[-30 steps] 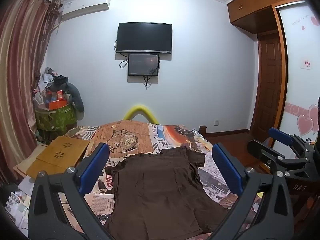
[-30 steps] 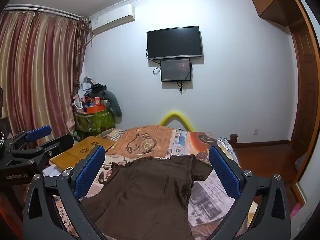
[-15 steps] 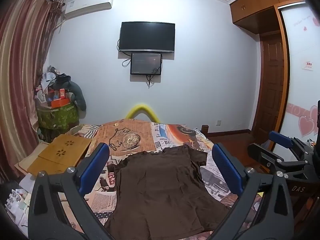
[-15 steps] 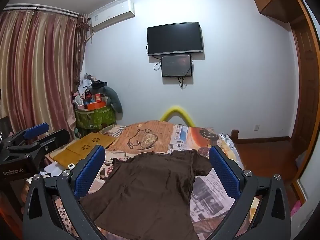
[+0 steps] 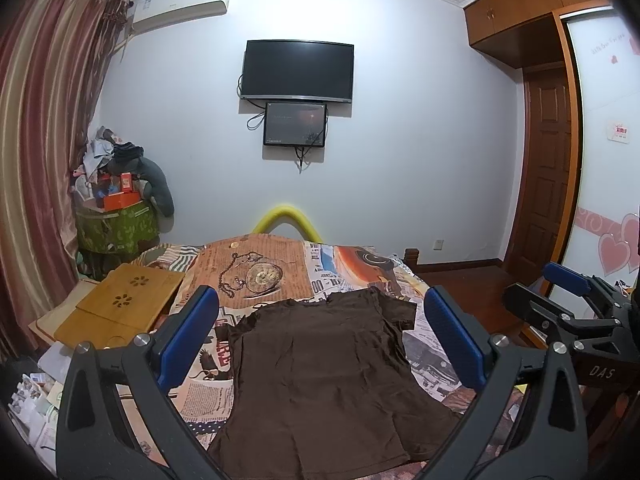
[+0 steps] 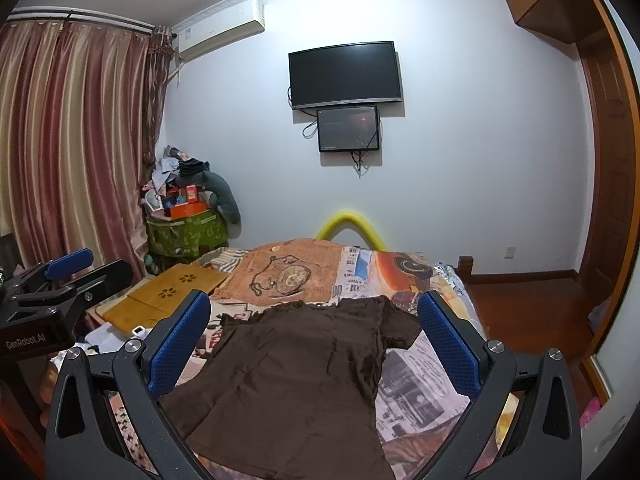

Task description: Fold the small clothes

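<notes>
A dark brown T-shirt (image 5: 320, 372) lies flat and spread out on a bed with a newspaper-print cover (image 5: 260, 272), collar toward the far end. It also shows in the right wrist view (image 6: 296, 380). My left gripper (image 5: 320, 336) is open and empty, held above the shirt's near end. My right gripper (image 6: 312, 336) is open and empty too, held above the shirt's near right side. Each gripper shows at the edge of the other's view: the right gripper (image 5: 568, 312) and the left gripper (image 6: 60, 280).
A wooden lap desk (image 5: 120, 308) lies at the bed's left edge. A green bin heaped with things (image 5: 116, 224) stands in the far left corner by the curtains (image 6: 60, 140). A wooden door and wardrobe (image 5: 548, 184) are at the right. A yellow foam arch (image 5: 288, 220) stands behind the bed.
Both views have drifted slightly: the left gripper has turned a little left, and the right gripper has risen a little. The shirt lies as before and both grippers stay open.
</notes>
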`<state>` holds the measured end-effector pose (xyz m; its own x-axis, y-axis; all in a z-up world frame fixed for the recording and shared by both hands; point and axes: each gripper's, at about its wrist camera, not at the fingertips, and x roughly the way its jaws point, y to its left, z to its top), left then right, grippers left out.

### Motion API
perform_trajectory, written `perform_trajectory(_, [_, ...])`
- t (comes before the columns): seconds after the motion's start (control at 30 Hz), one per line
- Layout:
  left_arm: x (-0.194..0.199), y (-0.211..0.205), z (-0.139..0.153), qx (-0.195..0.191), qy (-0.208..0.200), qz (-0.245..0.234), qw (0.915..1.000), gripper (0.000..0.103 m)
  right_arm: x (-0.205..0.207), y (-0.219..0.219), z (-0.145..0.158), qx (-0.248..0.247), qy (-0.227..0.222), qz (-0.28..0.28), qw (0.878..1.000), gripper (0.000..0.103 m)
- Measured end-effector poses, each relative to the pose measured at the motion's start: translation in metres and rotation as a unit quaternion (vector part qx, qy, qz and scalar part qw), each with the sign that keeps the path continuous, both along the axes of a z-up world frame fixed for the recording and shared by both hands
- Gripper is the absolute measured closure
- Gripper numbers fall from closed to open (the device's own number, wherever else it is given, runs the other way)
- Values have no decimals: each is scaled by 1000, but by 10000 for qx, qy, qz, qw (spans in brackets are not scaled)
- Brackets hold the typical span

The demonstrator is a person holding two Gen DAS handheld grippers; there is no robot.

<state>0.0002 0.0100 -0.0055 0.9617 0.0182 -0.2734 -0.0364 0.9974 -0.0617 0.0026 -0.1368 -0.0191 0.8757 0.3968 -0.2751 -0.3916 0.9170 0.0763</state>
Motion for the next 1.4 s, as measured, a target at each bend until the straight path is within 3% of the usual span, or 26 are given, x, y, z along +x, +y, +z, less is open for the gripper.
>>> perform_trajectory(1.4, [3, 6, -7, -9, 71, 92, 9999, 0, -1, 1, 2, 13, 11, 24, 10000, 0])
